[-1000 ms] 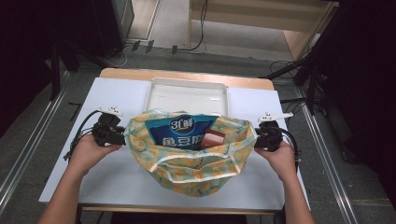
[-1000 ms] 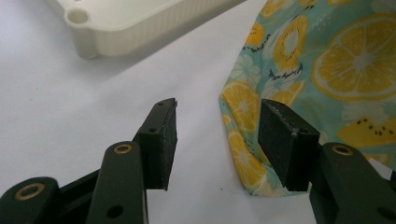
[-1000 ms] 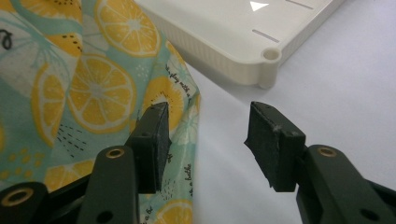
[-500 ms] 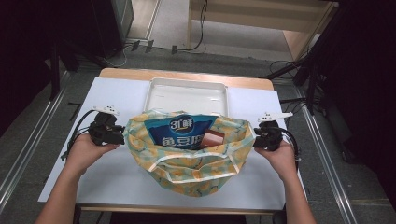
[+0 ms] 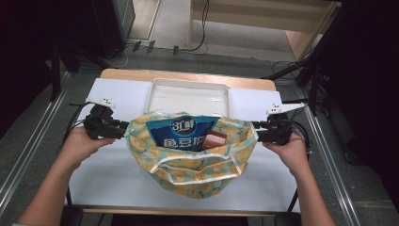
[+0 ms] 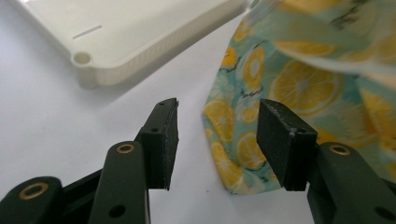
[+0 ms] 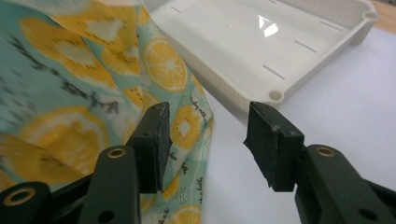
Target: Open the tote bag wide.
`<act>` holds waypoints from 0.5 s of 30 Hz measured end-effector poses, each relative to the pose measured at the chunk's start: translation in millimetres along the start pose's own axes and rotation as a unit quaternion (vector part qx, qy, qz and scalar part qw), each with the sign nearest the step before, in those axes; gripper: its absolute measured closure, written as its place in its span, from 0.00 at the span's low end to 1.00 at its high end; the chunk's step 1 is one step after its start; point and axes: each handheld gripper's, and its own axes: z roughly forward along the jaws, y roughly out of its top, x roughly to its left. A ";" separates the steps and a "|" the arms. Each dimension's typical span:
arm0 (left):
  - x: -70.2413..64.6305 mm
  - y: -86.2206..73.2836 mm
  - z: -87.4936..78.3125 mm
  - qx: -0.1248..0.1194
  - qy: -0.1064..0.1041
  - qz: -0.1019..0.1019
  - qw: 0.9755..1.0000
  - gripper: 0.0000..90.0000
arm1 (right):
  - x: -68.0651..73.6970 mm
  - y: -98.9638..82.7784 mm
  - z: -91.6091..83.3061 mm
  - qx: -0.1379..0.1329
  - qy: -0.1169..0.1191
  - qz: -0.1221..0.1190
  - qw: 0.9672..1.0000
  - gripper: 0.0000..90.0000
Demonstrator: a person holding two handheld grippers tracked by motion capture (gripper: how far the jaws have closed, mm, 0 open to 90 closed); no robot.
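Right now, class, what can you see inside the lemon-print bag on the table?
Inside the lemon-print bag stands a blue snack packet with a reddish-brown item beside it. The bag's fabric hides their lower parts and anything underneath.

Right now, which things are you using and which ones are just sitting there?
In use: lemon-print bag, blue snack packet inside it, left gripper and right gripper, both open beside the bag.
Just sitting: white tray, white table.

Both grippers (image 5: 123, 130) (image 5: 256, 132) seem slightly higher.
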 end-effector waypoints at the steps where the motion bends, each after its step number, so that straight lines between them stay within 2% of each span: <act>1: -0.9 2.5 -1.7 0.002 0.000 0.003 1.000 0.55 | 0.4 3.0 -2.6 -0.001 0.003 -0.004 1.000 0.56; 3: -3.9 7.7 -6.4 -0.004 -0.005 0.009 1.000 0.55 | 0.7 8.7 -8.1 0.000 0.003 -0.003 1.000 0.56; 5: -7.5 13.4 -11.4 -0.002 -0.001 0.020 1.000 0.55 | -0.3 13.9 -14.2 0.001 0.005 -0.006 1.000 0.57; 10: -12.0 24.9 -24.8 -0.006 0.000 0.023 1.000 0.55 | 2.7 28.0 -30.6 -0.006 0.007 -0.011 1.000 0.60; 12: -15.3 29.4 -30.3 -0.007 0.003 0.031 1.000 0.55 | 5.9 34.5 -36.5 -0.008 0.009 -0.017 1.000 0.60; 15: -20.1 35.6 -37.0 -0.011 -0.008 0.036 0.999 0.55 | 10.2 43.8 -44.0 -0.013 0.017 -0.021 1.000 0.62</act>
